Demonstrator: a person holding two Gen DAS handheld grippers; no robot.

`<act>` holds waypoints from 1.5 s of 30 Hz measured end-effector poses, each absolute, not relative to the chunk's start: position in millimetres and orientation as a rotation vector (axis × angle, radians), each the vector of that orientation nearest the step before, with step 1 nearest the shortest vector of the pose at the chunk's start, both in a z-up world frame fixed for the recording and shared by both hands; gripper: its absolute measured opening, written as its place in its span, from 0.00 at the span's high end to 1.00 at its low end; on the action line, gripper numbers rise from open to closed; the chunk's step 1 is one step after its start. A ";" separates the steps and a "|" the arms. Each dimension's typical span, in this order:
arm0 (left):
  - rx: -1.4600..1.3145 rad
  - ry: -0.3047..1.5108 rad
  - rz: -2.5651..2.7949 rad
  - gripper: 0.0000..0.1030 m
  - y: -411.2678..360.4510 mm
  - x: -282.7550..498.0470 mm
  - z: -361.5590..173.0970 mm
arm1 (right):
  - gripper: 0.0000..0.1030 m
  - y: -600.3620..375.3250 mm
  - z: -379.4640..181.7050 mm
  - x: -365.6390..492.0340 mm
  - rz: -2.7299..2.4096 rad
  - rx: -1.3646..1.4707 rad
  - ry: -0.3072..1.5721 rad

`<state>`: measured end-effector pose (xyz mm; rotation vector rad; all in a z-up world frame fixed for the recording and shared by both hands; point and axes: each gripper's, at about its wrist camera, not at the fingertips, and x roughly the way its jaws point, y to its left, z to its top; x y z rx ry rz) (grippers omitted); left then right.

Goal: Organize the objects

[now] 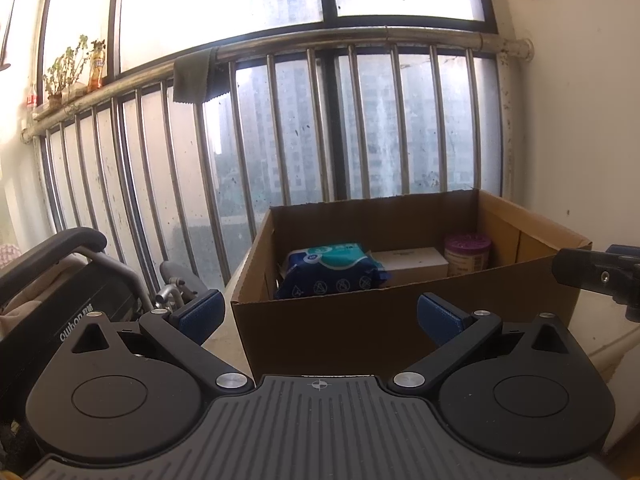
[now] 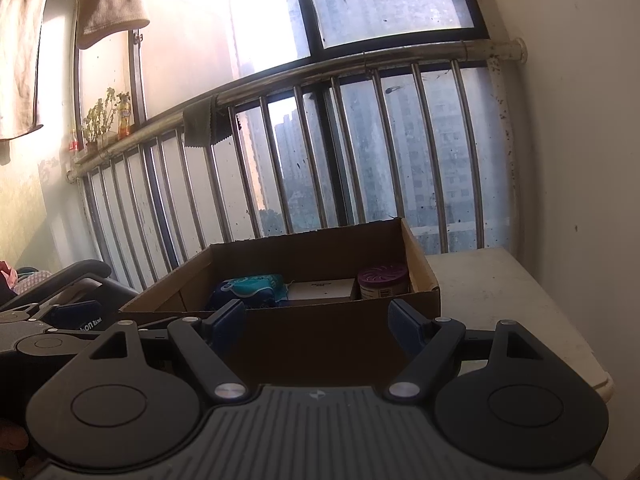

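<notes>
The cardboard box (image 1: 400, 320) on the tabletop (image 2: 500, 288) already holds 3 things: a blue wipes pack (image 1: 332, 270), a white carton (image 1: 412, 262) and a purple-lidded jar (image 1: 467, 254). Both the left hand-held gripper (image 1: 318, 312) and the right hand-held gripper (image 2: 316, 320) are spread and empty, so packing looks largely done; nothing loose shows outside.

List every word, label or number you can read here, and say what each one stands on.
"CWbon": white letters on the black case at left; the characters after it are unreadable.
Blue packet in the cardboard box: round icons, print too small.
White carton: dark line, blurred.
Purple-lidded jar: label blurred.
</notes>
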<state>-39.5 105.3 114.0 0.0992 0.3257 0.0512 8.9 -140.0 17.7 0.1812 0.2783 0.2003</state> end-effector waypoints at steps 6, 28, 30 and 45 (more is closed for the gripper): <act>0.093 0.331 0.043 0.00 105.9 -38.3 113.0 | 0.21 -140.4 18.2 9.6 0.188 0.176 0.282; 0.102 0.340 0.049 0.00 103.1 -36.5 109.8 | 0.18 -142.3 14.9 8.1 0.196 0.184 0.282; 0.101 0.344 0.047 0.00 103.5 -36.0 108.9 | 0.18 -141.7 14.6 8.3 0.192 0.180 0.285; 0.111 0.353 0.048 0.00 101.0 -32.9 108.3 | 0.17 -138.7 14.0 11.2 0.206 0.177 0.287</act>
